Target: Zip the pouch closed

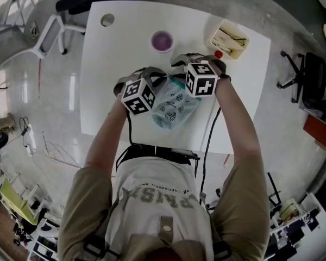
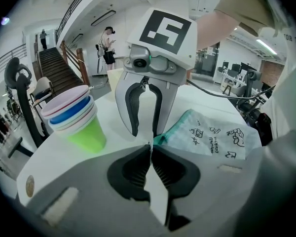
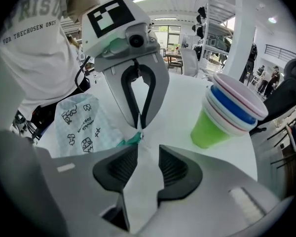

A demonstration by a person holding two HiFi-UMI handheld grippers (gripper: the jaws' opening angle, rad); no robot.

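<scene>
Here, nearest us at the centre of the left gripper view, the left gripper (image 2: 151, 148) has its ribbed black pads pressed together on the teal edge (image 2: 160, 139) of the pouch (image 2: 212, 138). The right gripper (image 3: 148, 152) faces it with jaws apart. That same edge lies just ahead of its gap, not pinched.

We judge the step to be taking the zip pull, though we cannot make the pull out. The right jaws should close on the pull alone, not on loose fabric. They should then draw straight along the edge while the left keeps it taut.

The pouch looks thin, soft and crumpled, pale with black doodle prints, and it spreads towards the right of the left gripper view. At mid-left beyond it stands a stack of cups (image 2: 74, 117), smooth and tapered, green under blue and pink rims. All of this rests on a smooth white table (image 1: 114, 91). In the head view a cream rectangular tray (image 1: 228, 38) sits at its upper right.
</scene>
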